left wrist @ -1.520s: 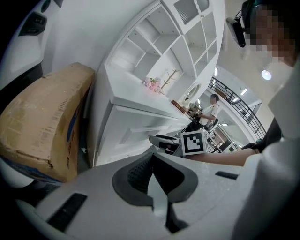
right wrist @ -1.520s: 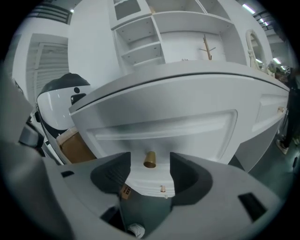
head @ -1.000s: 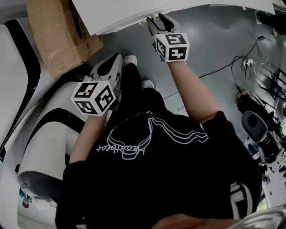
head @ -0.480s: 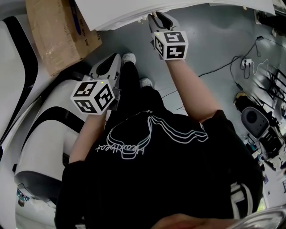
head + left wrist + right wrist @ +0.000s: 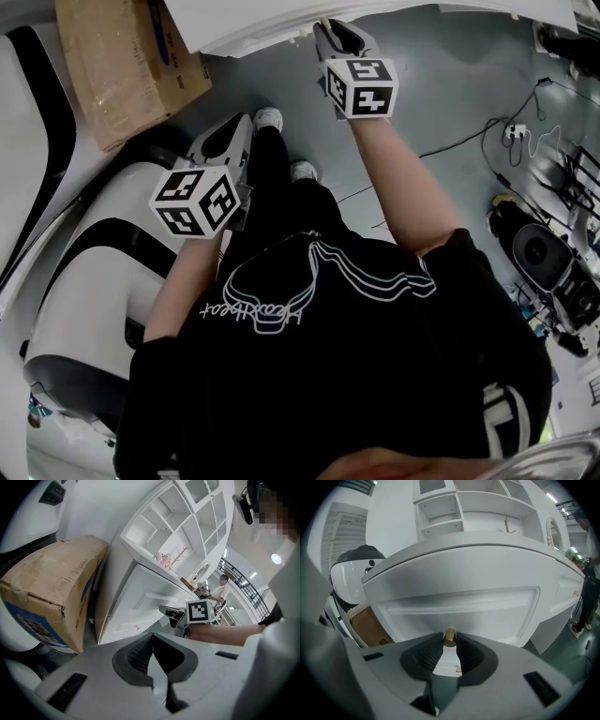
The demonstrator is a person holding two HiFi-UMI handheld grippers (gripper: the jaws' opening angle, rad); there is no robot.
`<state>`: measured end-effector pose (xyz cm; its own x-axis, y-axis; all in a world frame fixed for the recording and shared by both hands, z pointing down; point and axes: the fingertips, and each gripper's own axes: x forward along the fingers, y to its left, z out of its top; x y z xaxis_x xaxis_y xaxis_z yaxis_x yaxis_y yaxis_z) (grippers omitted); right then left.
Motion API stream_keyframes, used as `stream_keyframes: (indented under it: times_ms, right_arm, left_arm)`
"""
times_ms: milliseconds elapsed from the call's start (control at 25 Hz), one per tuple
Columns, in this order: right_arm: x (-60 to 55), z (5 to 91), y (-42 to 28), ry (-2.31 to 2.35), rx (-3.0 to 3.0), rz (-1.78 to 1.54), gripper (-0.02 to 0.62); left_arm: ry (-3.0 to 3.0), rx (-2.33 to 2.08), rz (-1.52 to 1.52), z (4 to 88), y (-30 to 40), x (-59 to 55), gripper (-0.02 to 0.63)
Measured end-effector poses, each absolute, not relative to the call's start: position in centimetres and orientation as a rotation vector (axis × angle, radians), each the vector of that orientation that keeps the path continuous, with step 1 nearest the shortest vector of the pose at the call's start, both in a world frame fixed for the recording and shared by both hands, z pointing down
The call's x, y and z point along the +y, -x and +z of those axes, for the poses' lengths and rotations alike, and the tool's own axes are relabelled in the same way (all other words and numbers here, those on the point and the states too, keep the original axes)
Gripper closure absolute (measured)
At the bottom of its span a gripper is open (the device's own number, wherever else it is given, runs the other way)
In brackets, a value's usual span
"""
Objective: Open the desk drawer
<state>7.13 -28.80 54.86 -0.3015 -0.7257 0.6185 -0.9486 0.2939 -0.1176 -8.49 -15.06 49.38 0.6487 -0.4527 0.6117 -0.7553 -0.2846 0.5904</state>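
right claw closing on brass knob of white drawer, left claw pressed together, nothing in it

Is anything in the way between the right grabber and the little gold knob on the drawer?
No, nothing visible. The gold knob already sits between the jaws of the right gripper, which are closing on it, right at the white drawer front.
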Motion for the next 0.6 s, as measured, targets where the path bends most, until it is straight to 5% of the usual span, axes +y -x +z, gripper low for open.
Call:
stream_keyframes:
  times_ms: [600]
  right_arm:
    - [-28.1,54.7,-7.4,-1.479,-2.132,0.643,0.505]
  left_arm:
    - [-1.918,-0.964,0.398,49.8,7.7,-12.8,0.601]
